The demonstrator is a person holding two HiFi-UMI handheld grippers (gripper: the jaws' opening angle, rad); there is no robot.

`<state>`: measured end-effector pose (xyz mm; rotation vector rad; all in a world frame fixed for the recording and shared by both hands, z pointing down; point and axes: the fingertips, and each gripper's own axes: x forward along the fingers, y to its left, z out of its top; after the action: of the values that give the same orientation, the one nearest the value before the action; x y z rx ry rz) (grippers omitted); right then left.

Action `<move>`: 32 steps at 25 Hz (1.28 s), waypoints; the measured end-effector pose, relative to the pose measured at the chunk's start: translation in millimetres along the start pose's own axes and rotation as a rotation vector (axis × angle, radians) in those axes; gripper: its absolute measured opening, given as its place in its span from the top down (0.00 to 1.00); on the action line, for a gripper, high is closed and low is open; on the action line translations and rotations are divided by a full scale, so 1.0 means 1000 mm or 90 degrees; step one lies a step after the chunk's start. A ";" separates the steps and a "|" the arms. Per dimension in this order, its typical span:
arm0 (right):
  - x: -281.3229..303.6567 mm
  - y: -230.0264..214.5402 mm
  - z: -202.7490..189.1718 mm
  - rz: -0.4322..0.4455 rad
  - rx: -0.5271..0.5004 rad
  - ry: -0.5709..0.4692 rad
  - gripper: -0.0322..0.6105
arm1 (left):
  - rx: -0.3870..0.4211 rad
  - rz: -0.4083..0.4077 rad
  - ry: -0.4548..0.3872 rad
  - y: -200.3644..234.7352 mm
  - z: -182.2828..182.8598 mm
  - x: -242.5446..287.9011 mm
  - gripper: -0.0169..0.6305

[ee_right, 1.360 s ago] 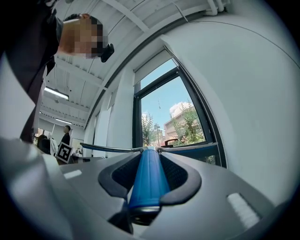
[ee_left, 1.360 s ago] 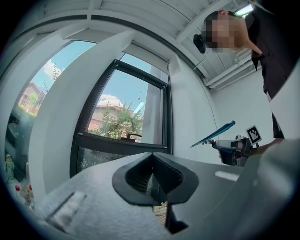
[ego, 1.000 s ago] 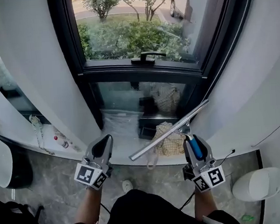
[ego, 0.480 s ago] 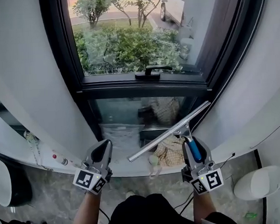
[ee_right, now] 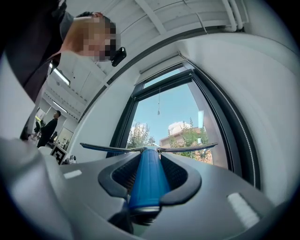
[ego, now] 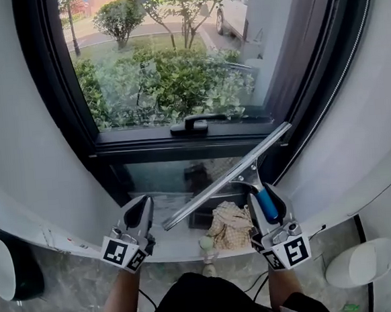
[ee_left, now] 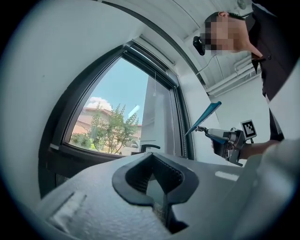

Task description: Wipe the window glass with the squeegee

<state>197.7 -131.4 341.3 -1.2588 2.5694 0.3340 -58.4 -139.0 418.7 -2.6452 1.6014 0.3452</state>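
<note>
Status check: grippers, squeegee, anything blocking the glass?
Right gripper shut on squeegee handle, blade off the window glass. Left gripper shut, empty. Window handle on frame below pane.

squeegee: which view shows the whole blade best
The head view: the squeegee shows end to end, slanting up to the right before the window glass, its blue handle clamped in the right gripper. The right gripper view shows the handle close but the blade edge-on. The left gripper view shows it small and distant.
</note>
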 end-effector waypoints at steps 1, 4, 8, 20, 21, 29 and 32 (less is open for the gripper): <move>0.006 -0.006 0.004 0.004 -0.006 -0.010 0.74 | 0.005 0.001 -0.004 0.000 0.002 0.008 0.97; 0.030 -0.025 0.017 0.009 -0.024 -0.051 0.74 | 0.020 0.016 -0.026 0.005 0.014 0.029 0.97; 0.046 -0.049 0.031 -0.001 -0.020 -0.092 0.74 | 0.013 0.017 -0.032 -0.005 0.012 0.046 0.97; 0.110 -0.078 0.060 -0.112 -0.047 -0.166 0.74 | 0.042 -0.054 -0.052 0.015 0.040 0.096 0.97; 0.116 -0.079 0.061 -0.122 -0.048 -0.167 0.74 | 0.045 -0.058 -0.053 0.020 0.044 0.099 0.97; 0.157 -0.091 0.071 -0.180 -0.079 -0.182 0.74 | 0.053 -0.090 -0.064 0.039 0.053 0.110 0.97; 0.171 -0.095 0.081 -0.214 -0.106 -0.207 0.74 | 0.055 -0.097 -0.074 0.045 0.057 0.114 0.97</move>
<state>182.6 -288.8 200.3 -1.5217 2.0535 0.6311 -57.5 -251.2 343.6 -2.6088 1.3409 0.4044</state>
